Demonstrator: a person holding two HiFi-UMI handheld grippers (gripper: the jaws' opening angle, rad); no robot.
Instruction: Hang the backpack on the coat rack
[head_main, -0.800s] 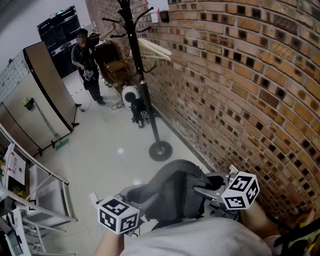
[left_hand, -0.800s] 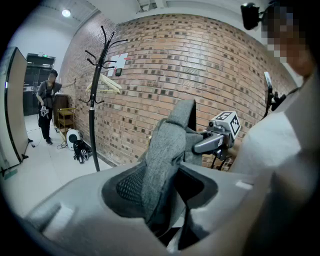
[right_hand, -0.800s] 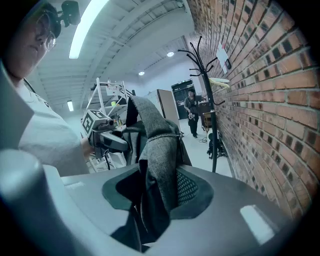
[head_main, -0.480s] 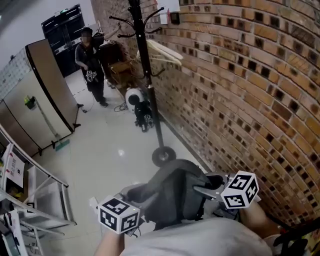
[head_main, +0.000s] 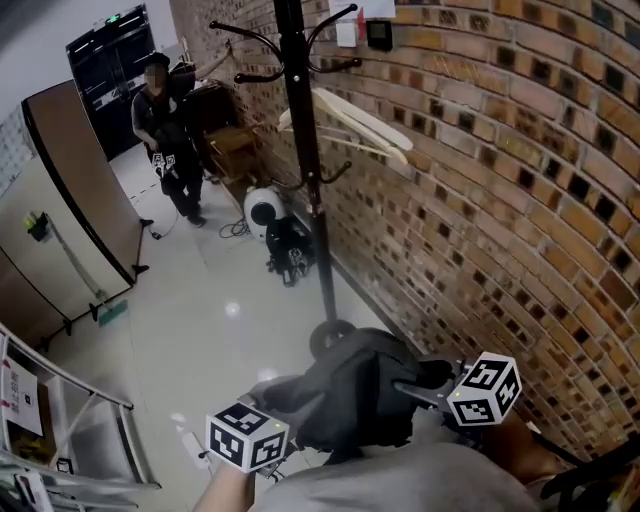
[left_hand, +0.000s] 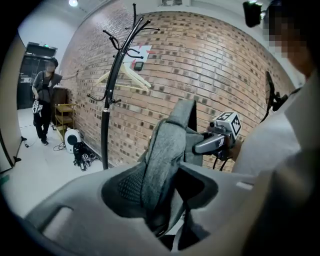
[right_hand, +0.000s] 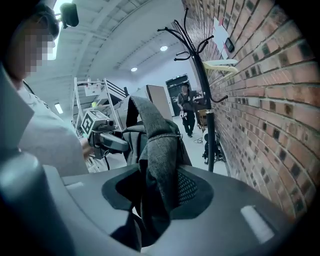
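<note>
the backpack (head_main: 355, 395) hangs in the air short of the coat rack (head_main: 312, 170), with the left gripper (head_main: 285, 398) and right gripper (head_main: 412, 385) each clamped on a grey strap (left_hand: 160, 170), so lifting it onto a hook (head_main: 243, 34) remains.

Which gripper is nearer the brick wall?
Right. The right gripper holds the backpack close beside the brick wall; the left gripper holds it on the far side.
</note>
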